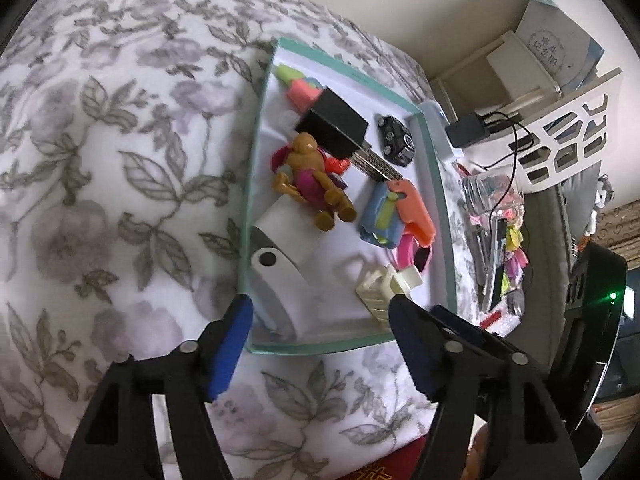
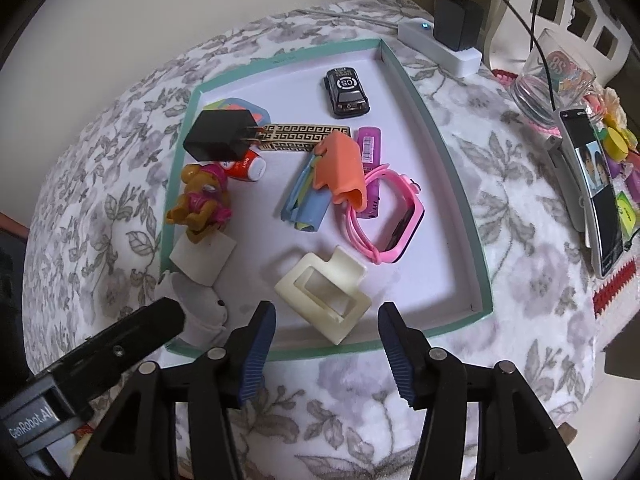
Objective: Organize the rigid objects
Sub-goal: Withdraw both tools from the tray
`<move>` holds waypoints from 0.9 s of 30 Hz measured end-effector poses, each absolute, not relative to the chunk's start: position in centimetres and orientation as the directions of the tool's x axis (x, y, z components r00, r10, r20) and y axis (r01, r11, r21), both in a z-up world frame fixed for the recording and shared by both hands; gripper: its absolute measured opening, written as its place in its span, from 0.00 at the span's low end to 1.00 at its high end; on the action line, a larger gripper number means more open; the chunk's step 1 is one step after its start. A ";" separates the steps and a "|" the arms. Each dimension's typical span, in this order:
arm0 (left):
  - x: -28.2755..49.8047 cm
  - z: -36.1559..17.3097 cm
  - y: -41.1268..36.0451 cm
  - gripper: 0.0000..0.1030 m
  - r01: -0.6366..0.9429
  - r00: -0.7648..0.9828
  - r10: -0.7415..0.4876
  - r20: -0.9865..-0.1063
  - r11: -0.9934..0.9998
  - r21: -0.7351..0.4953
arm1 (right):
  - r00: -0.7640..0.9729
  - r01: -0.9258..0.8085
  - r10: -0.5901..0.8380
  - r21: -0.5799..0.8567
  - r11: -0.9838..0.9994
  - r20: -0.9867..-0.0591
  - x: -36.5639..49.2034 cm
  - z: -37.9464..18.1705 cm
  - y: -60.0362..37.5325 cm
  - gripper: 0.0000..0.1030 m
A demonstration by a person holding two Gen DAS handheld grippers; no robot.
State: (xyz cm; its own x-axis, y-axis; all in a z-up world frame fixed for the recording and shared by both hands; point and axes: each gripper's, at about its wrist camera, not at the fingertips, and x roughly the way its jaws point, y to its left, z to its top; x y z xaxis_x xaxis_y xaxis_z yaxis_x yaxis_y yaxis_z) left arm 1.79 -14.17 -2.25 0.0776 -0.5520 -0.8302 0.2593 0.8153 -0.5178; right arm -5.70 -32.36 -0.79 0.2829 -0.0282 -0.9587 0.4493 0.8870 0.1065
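A teal-rimmed white tray [image 1: 320, 348] [image 2: 440, 326] lies on a floral blanket and holds several small things. Among them are a black plug [image 1: 332, 124] [image 2: 218, 134], a black toy car [image 1: 394, 138] [image 2: 346, 92], a brown pup figure [image 1: 308, 172] [image 2: 202, 200], an orange and blue toy [image 1: 400, 208] [image 2: 340, 172], a pink watch [image 2: 384, 216] and a cream claw clip [image 1: 384, 288] [image 2: 324, 296]. My left gripper [image 1: 320, 312] hovers open over the tray's near end, above a white device [image 1: 276, 280]. My right gripper [image 2: 327, 316] is open, with the clip just ahead of its tips and untouched.
Right of the tray lie a white power strip with a black adapter [image 2: 452, 20], a glass jar [image 2: 552, 84], a phone [image 2: 596, 192] and small colourful bits. A white cut-out panel [image 1: 568, 136] stands behind. The left gripper's body [image 2: 120, 344] sits close beside my right one.
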 end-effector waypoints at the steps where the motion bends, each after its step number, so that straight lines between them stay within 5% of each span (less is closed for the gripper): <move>1: 1.8 -2.0 -13.9 0.76 0.262 0.105 -0.531 -0.841 0.831 -0.491 | 0.290 0.448 -0.028 0.110 0.887 -0.957 -5.9 -0.6 -32.3 0.63; 11: 0.3 -0.1 -10.5 0.81 0.274 0.319 -0.202 -0.926 0.955 -0.114 | 0.368 0.408 -0.046 0.117 0.905 -0.929 -6.8 1.3 -30.4 0.81; 27: -1.1 2.8 -8.3 0.81 0.251 0.429 -0.149 -0.891 0.967 -0.041 | 0.466 0.361 -0.093 0.093 0.928 -0.880 -7.7 4.1 -28.5 0.94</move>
State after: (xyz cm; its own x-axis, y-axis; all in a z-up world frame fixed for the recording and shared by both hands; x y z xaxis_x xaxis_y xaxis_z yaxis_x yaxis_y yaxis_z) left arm -1.13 -8.31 2.77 0.4289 -0.1495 -0.8909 0.2511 0.9671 -0.0414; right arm -7.75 -28.48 4.07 0.4660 -0.0933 -0.8798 0.3613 0.9278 0.0930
